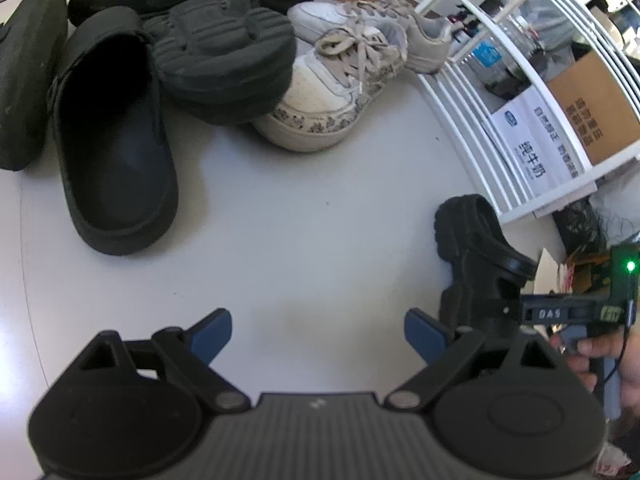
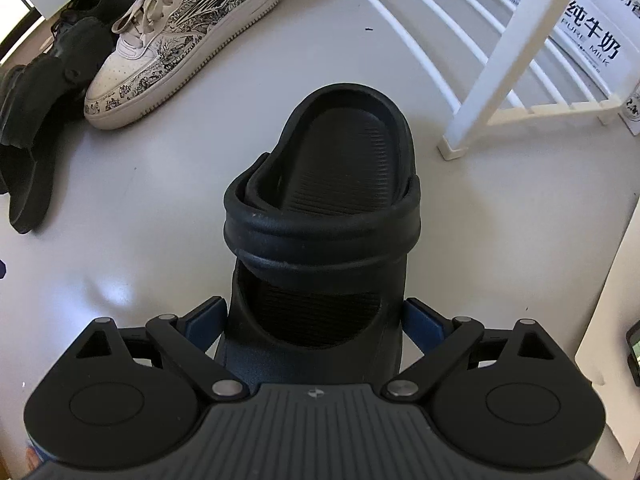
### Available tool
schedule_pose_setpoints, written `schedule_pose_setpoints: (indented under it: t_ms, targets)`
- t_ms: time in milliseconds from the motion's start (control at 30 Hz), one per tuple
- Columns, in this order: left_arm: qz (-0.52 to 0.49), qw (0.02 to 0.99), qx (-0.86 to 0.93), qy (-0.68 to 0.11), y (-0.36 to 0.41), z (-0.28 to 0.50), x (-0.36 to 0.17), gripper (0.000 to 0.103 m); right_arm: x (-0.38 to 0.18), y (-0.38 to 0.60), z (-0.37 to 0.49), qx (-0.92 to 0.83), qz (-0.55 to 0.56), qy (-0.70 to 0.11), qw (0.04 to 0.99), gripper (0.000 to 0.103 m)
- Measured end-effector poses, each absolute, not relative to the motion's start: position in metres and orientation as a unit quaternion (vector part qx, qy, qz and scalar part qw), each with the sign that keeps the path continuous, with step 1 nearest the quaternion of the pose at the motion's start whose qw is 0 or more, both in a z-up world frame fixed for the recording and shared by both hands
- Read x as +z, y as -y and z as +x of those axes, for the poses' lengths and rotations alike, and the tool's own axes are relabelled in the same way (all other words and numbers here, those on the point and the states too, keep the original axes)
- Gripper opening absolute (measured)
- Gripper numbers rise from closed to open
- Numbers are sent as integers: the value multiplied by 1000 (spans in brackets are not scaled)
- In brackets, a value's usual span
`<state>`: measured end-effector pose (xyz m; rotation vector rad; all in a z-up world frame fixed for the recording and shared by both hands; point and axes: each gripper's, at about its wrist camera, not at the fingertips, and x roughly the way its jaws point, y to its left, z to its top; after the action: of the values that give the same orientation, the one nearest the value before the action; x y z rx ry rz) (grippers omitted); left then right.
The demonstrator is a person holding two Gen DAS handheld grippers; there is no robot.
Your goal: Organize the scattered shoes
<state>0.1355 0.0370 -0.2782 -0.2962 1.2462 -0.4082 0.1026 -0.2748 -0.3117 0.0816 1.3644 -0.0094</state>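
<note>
Two patterned white sneakers (image 1: 340,76) are counted ahead of the left gripper (image 1: 318,334), beside a heap of black shoes (image 1: 168,52) too overlapped to be numbered. One black clog (image 2: 320,216) is straddled by the right gripper (image 2: 314,324), whose jaws are spread wide against its sides. The left gripper's jaws are spread wide, with nothing held. A white rack (image 2: 492,68) is seen ahead to the right.

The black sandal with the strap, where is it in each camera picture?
Left wrist view: the black sandal stands at the right edge, below the white rack.
Right wrist view: the sandal fills the middle, its front between the right gripper fingers.
Shared landmark: the printed white sneaker.
</note>
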Motion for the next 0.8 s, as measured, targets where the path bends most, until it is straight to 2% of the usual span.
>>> schedule_pose_setpoints:
  t_ms: [400,800]
  targets:
    - [-128,777,-193,-585,-31,136,-283,95,-306,279,96,70,-66,-640,763,96]
    - [-121,769,-202,-594,-19,137,-290,95,-296,282,99,64,-82,-635,766,96]
